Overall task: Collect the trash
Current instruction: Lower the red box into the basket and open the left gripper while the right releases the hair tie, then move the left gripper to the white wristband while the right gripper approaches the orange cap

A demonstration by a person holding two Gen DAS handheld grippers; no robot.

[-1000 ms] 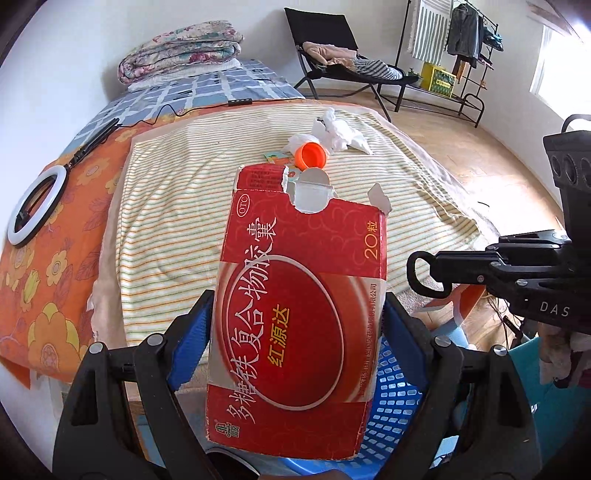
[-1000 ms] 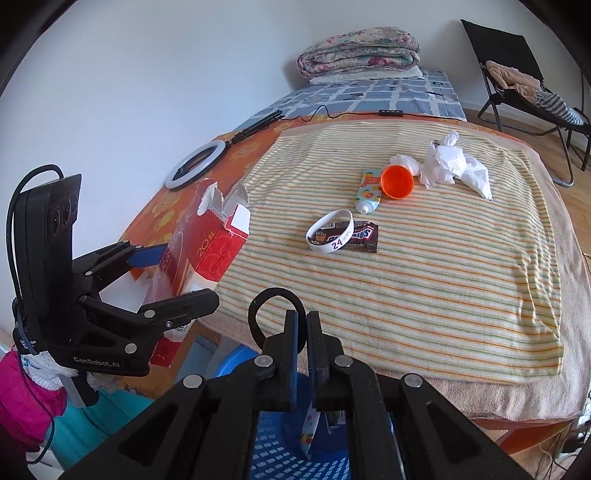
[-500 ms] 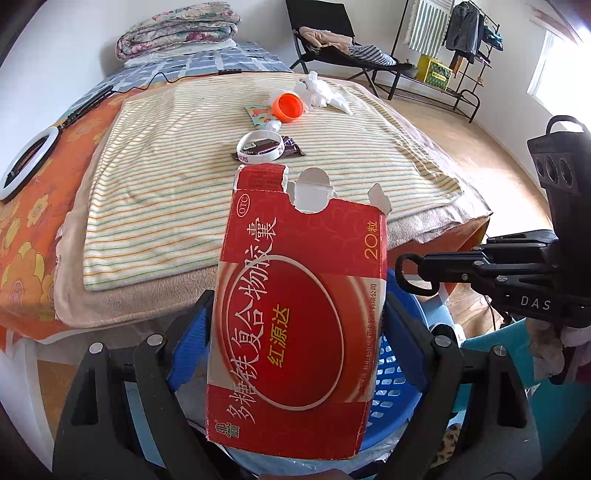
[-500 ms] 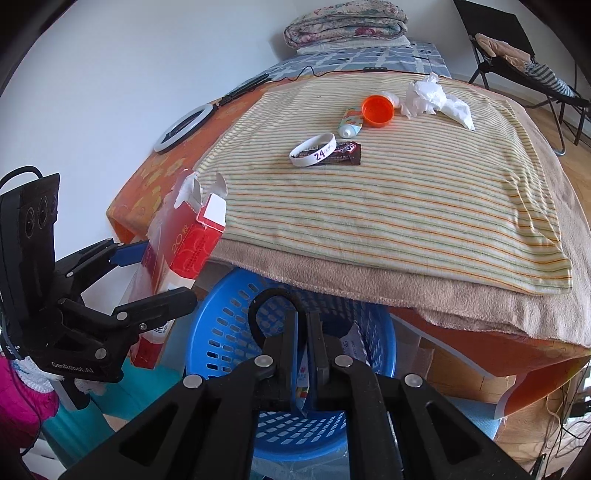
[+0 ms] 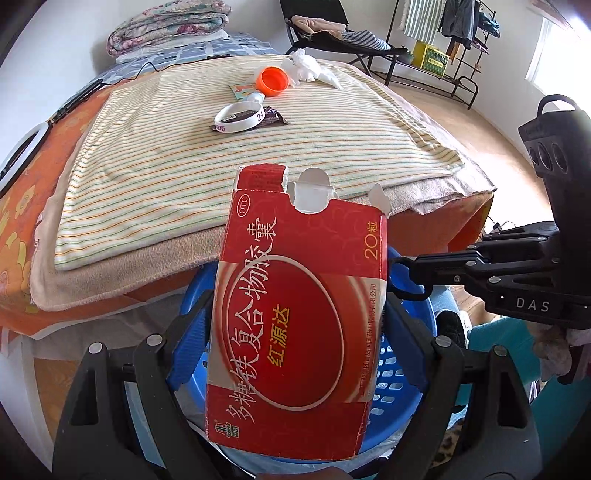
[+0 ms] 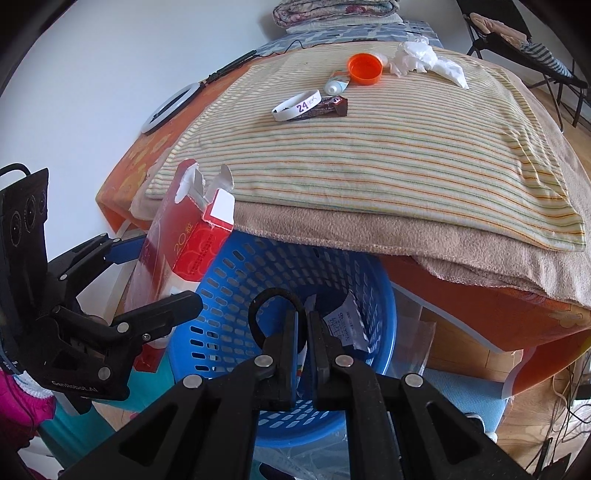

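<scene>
My left gripper (image 5: 299, 314) is shut on a torn red medicine box (image 5: 295, 317), held upright over the blue perforated basket (image 5: 399, 373). In the right wrist view the box (image 6: 184, 251) hangs at the basket's (image 6: 236, 288) left rim, in the left gripper (image 6: 155, 280). My right gripper (image 6: 302, 321) is shut on a thin black hair-tie loop (image 6: 271, 299) above the basket's middle; it also shows in the left wrist view (image 5: 410, 275). Paper scraps (image 6: 343, 325) lie inside the basket.
On the striped blanket (image 6: 369, 147) lie a white wristband (image 6: 295, 105), a candy wrapper (image 6: 328, 105), a small tube (image 6: 336, 85), an orange cap (image 6: 365, 68) and crumpled tissue (image 6: 417, 59). A ring light (image 6: 170, 107) lies at the left. A folding chair (image 5: 332, 26) stands behind.
Both grippers have come back from the bed edge and down. The basket now lies under the box and the hair tie, and the bed top looks farther off.
</scene>
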